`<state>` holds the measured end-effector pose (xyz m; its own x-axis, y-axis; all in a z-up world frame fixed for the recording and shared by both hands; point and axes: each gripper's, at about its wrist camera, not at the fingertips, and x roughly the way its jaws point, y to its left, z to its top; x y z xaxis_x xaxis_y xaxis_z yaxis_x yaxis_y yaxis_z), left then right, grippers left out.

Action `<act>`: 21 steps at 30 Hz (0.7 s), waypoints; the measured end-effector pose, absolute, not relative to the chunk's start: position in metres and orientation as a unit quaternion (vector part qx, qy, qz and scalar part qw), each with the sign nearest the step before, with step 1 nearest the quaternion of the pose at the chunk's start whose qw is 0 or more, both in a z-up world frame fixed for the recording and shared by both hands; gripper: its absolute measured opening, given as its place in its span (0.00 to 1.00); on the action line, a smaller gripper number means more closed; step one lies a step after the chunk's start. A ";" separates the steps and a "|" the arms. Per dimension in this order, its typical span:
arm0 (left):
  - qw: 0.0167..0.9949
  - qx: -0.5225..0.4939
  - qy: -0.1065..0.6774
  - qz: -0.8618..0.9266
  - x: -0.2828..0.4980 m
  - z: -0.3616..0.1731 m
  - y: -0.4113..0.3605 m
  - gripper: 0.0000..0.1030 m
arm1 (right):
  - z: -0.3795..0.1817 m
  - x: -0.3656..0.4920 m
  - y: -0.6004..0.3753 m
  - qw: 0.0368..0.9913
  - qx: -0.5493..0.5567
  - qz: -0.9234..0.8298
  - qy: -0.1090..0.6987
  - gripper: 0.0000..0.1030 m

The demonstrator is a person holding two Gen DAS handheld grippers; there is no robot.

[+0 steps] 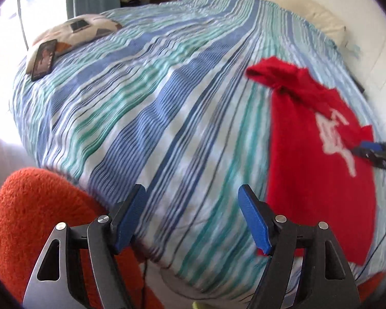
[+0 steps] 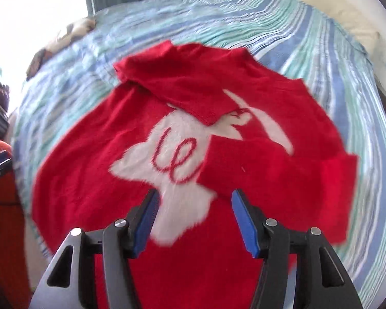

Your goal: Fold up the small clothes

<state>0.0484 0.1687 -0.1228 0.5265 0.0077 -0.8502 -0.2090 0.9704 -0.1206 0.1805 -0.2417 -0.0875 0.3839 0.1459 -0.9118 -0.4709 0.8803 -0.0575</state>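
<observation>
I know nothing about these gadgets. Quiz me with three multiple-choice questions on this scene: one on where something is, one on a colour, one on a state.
1. Where does the sweater lie?
A. on the striped bedspread
B. on the floor
C. on a chair

2. What colour is the figure on the sweater's front?
A. black
B. white
C. yellow

3. How do the fingers of the right gripper stand?
A. clamped on a sleeve
C. shut with nothing in them
B. apart, with nothing between them

Answers:
1. A: blue and green stripes show all round it.
2. B: a pale shape with red loops sits mid-chest.
3. B: only the sweater below shows through the gap.
</observation>
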 end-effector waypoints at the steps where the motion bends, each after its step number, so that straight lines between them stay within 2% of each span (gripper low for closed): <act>1: 0.864 -0.114 0.486 0.064 0.050 -0.125 0.171 0.74 | -0.098 0.187 -0.238 0.813 -0.171 0.185 0.524 0.53; 2: 0.861 -0.130 0.487 0.064 0.053 -0.126 0.176 0.74 | -0.112 0.196 -0.235 0.811 -0.187 0.176 0.526 0.49; 3: 0.860 -0.138 0.487 0.066 0.054 -0.128 0.179 0.74 | -0.121 0.203 -0.238 0.811 -0.184 0.165 0.530 0.35; 4: 0.858 -0.142 0.489 0.071 0.055 -0.129 0.181 0.74 | -0.122 0.207 -0.245 0.816 -0.173 0.154 0.530 0.09; 5: 0.856 -0.143 0.491 0.074 0.055 -0.130 0.181 0.74 | -0.113 0.208 -0.257 0.828 -0.155 0.136 0.522 0.06; 8: 0.850 -0.153 0.500 0.071 0.054 -0.134 0.180 0.74 | -0.063 0.197 -0.324 0.871 -0.083 0.082 0.477 0.06; 13: 0.849 -0.137 0.507 0.061 0.057 -0.138 0.166 0.74 | -0.003 0.142 -0.505 0.896 0.002 -0.112 0.429 0.06; 17: 0.852 -0.108 0.509 0.052 0.056 -0.139 0.150 0.74 | -0.009 0.090 -0.618 0.867 0.063 -0.239 0.433 0.06; 21: 0.856 -0.080 0.508 0.046 0.054 -0.140 0.137 0.74 | -0.037 0.067 -0.653 0.851 0.093 -0.266 0.443 0.06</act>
